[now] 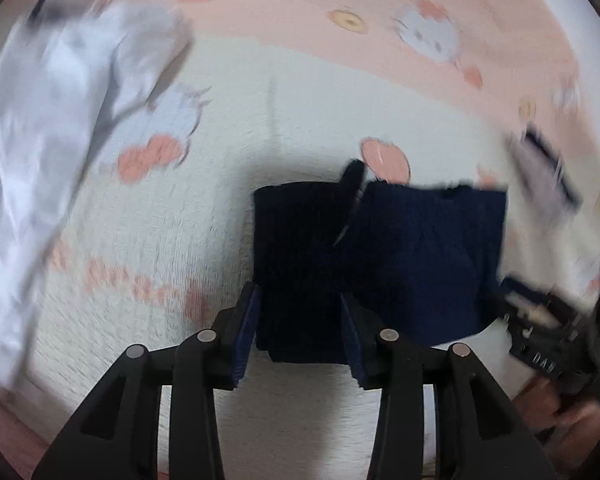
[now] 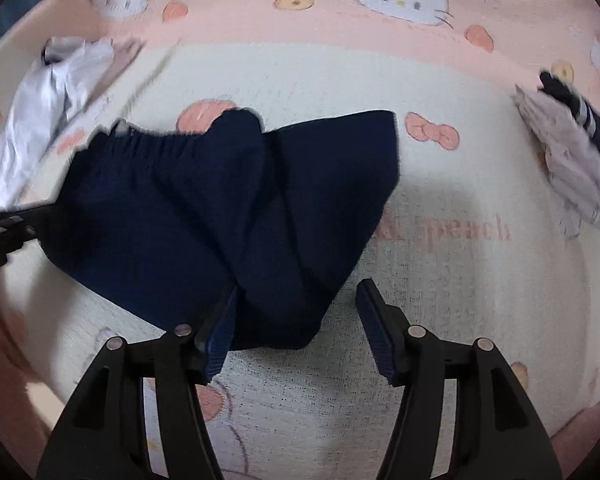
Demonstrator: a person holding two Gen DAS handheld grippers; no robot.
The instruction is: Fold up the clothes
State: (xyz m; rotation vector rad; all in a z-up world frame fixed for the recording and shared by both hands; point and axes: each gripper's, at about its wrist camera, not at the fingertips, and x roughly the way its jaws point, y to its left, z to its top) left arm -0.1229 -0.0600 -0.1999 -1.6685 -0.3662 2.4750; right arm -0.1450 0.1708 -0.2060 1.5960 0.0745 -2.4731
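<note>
Currently, white garment (image 2: 48,100) crumpled far left on the cartoon-print blanket (image 2: 440,288). Left gripper (image 1: 300,320): jaws apart, navy cloth bunched between the pads; cannot tell whether clamped. Navy shorts (image 2: 228,200) lie mid-blanket, elastic waistband toward the left. Right gripper (image 2: 300,328): jaws wide apart, a corner of the shorts between them. Grey-and-navy bundle (image 2: 572,152) far right.
</note>
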